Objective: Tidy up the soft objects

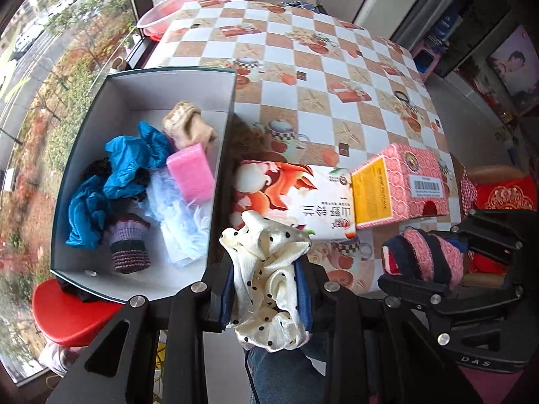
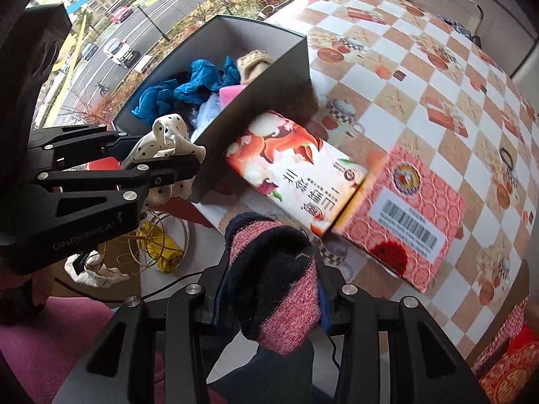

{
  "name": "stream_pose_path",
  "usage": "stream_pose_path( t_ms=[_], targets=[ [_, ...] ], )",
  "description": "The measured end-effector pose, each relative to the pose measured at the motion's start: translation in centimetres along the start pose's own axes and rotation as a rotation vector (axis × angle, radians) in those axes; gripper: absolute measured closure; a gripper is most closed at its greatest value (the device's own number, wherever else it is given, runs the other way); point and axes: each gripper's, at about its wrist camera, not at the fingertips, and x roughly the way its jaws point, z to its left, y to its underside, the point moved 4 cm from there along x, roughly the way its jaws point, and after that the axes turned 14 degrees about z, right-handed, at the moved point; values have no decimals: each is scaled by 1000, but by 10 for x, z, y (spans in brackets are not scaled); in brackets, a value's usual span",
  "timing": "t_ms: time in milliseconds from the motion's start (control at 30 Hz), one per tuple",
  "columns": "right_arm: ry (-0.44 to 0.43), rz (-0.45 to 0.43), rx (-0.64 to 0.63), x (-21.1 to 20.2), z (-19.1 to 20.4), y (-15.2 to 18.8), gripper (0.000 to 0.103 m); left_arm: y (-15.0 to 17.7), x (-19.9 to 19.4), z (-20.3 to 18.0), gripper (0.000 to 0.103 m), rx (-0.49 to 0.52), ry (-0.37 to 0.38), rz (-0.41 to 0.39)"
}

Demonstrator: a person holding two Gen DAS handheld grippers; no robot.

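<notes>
My left gripper is shut on a cream polka-dot scrunchie, held just off the near right corner of the open grey box. The same scrunchie shows in the left gripper in the right wrist view. My right gripper is shut on a rolled pink and navy sock, near the table's front edge; that sock sits at the right of the left wrist view. Inside the box lie blue cloth, a pink sponge, a beige sock, a striped purple sock and pale fluffy fabric.
A flowered white carton and a pink patterned box lie on the checked tablecloth right of the grey box. A red stool stands below the box. A pink basin sits at the far left corner.
</notes>
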Motion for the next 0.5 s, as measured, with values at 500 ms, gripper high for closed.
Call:
stream_pose_path(
  t_ms=[500],
  targets=[
    [26, -7, -112, -22, 37, -69, 61, -27, -9, 57, 69, -120, -3, -53]
  ],
)
